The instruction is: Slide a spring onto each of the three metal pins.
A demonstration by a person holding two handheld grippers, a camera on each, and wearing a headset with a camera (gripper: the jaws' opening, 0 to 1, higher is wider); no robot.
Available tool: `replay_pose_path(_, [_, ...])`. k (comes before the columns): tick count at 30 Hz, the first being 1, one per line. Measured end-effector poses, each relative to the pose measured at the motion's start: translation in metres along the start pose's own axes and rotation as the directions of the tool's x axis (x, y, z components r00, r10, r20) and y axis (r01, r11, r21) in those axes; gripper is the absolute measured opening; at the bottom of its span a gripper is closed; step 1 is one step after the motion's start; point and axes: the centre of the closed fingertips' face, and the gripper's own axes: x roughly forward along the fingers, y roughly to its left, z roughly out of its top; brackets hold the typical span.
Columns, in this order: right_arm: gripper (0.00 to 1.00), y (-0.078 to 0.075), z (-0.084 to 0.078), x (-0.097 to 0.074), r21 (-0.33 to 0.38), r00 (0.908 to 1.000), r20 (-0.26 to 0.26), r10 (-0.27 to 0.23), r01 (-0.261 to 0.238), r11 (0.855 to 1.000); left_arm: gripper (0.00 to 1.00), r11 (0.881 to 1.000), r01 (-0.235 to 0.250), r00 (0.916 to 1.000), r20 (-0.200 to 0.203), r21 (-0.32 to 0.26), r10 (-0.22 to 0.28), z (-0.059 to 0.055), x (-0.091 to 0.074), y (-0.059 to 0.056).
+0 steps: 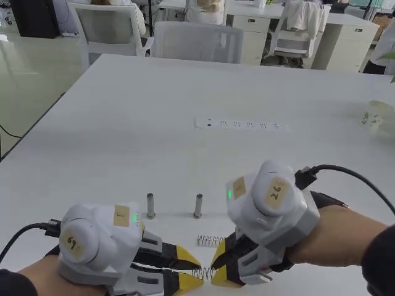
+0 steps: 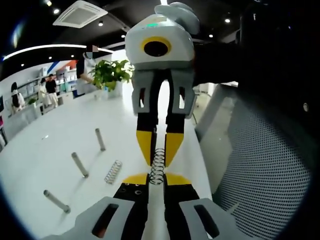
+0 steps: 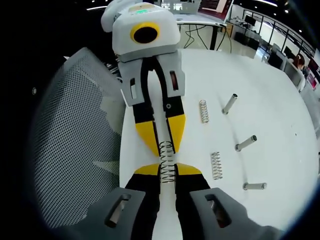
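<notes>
The left hand-held gripper (image 2: 157,179) and right hand-held gripper (image 3: 167,174) each clamped one end of a single spring (image 3: 167,156) over the tabletop (image 3: 270,90), with two loose springs (image 3: 203,111) (image 3: 216,165) near three upright pins (image 3: 230,103) (image 3: 246,143) (image 3: 255,186).

White worktable (image 1: 123,111), matte, with a power strip (image 1: 241,124) set flush mid-surface toward the far edge. Grey mesh-back chair (image 1: 197,42) at the far edge, white chair (image 1: 105,28) off the far-left corner. Behind them are more white desks with drawer units (image 1: 345,40) and clothes draped over a chair back (image 1: 302,18). Floor (image 1: 24,74) is pale and glossy, reflecting light. Left gripper view: dark ceiling with spotlights (image 2: 227,20), square AC cassette (image 2: 80,13), leafy plant (image 2: 112,74) beyond the table, people standing by shelves (image 2: 50,86).
</notes>
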Motion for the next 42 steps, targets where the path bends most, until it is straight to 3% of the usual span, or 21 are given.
replay_pose_path(16, [0.07, 0.0, 0.006, -0.01, 0.015, 0.9998, 0.01, -0.018, 0.017, 1.0, 0.02, 1.0, -0.01, 0.9999, 0.01, 0.024, 0.01, 0.005, -0.001, 0.0])
replay_pose_path(31, [0.09, -0.004, 0.007, -0.011, 0.067, 0.9964, 0.081, -0.023, 0.018, 0.998, 0.01, 0.999, -0.026, 0.9996, 0.005, 0.041, 0.026, 0.006, -0.003, 0.002])
replay_pose_path(42, [0.11, -0.005, -0.002, -0.006, 0.08, 0.9977, 0.065, -0.019, 0.014, 0.997, 0.01, 0.999, -0.028, 0.9993, 0.024, 0.033, 0.027, 0.012, -0.004, 0.002])
